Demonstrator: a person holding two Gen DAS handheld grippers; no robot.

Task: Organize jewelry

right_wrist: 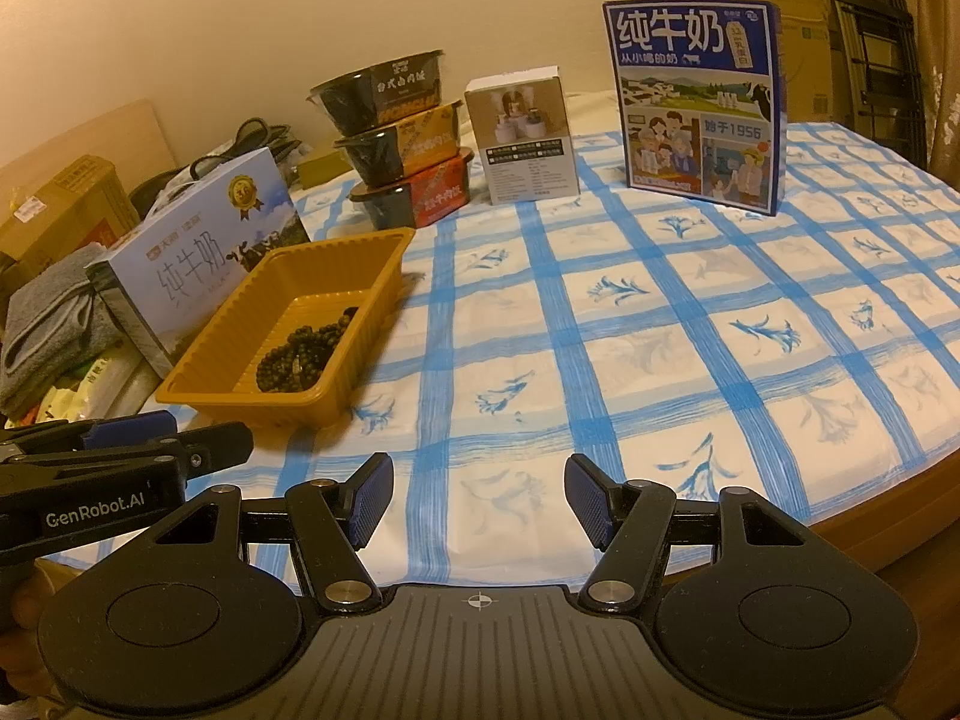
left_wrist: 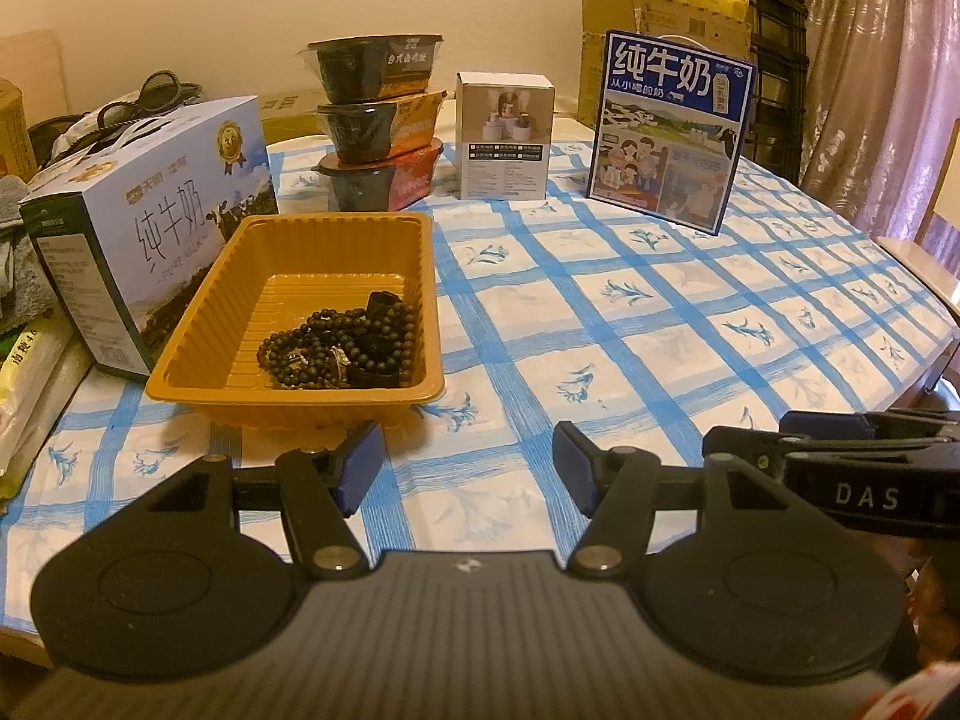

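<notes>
Orange ribbed plastic tray (left_wrist: 294, 324) is the landmark here, sitting on the blue-and-white checked tablecloth (left_wrist: 630, 330) toward its left edge. Inside it, heaped against the near right corner, lies the jewelry: dark wooden bead strands (left_wrist: 336, 342) tangled with a few small black pieces I cannot make out. All of it sits in one pile inside the tray and none on the cloth, so either the sorting is finished or the tray serves as the source bin; the frames do not settle which.

Just left of the tray, touching or nearly so, stands a pale blue milk carton box (left_wrist: 150, 228). Behind the tray rises a stack of three black instant-meal bowls (left_wrist: 378, 120), with a small white product box (left_wrist: 507, 138) and a tall blue milk carton (left_wrist: 672, 132) further right of it. These look like bystanders pushed back to leave open cloth for work.

Left gripper (left_wrist: 468, 468) hovers just in front of the tray, its blue pads spread apart with nothing between them. Right gripper (right_wrist: 478, 498) hangs to the right of the tray over bare cloth, likewise spread and empty. Both angle downward, seemingly poised
</notes>
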